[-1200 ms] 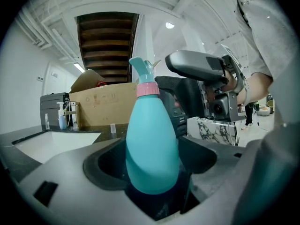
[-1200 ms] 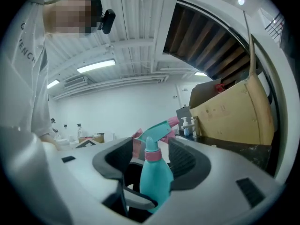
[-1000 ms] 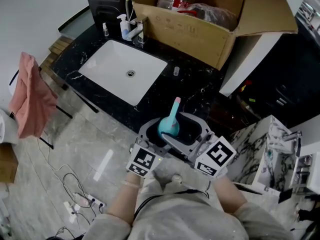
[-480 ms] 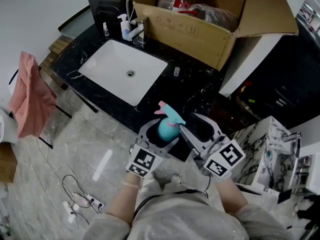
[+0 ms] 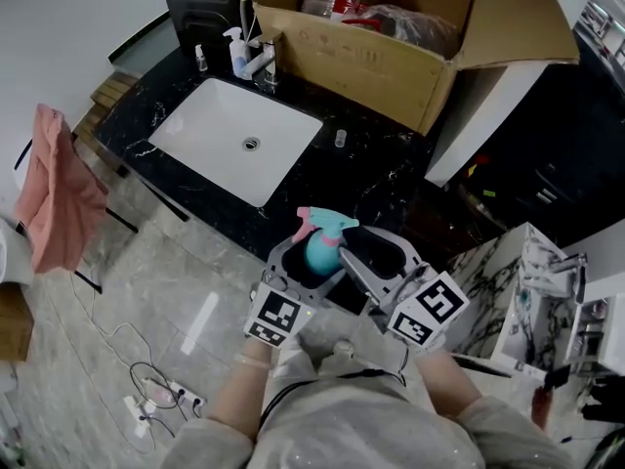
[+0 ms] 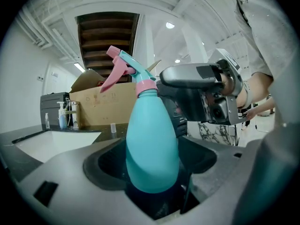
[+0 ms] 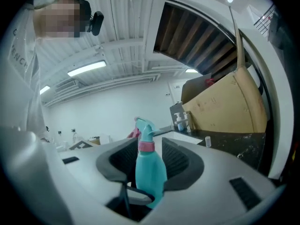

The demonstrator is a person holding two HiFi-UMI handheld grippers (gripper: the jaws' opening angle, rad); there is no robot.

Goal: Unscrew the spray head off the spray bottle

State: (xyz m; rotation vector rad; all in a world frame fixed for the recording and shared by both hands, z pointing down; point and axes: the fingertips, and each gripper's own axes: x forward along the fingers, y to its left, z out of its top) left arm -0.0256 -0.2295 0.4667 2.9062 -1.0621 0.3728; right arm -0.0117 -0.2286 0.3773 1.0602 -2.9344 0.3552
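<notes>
A teal spray bottle (image 5: 320, 250) with a pink collar and trigger stands upright between both grippers, over the floor in front of the counter. My left gripper (image 5: 311, 264) is shut on its fat body (image 6: 152, 144), which fills the jaws. My right gripper (image 5: 350, 250) comes in from the right at neck height. Its jaws have just been closing, and its pads now sit against both sides of the bottle just below the pink collar (image 7: 146, 146). From the left gripper view, the right gripper (image 6: 161, 86) touches the neck. The nozzle (image 5: 305, 215) points left.
A black marble counter (image 5: 381, 179) holds a white sink (image 5: 234, 149), a soap dispenser (image 5: 237, 52), a small vial (image 5: 341, 138) and an open cardboard box (image 5: 391, 62). A pink cloth (image 5: 54, 189) hangs at left. Cables (image 5: 156, 389) lie on the floor, and marble-patterned blocks (image 5: 518, 272) stand at right.
The spray head pointed away from me a second ago and now points left. My right gripper has shifted slightly and its jaws have narrowed around the bottle's neck. The left gripper has kept still.
</notes>
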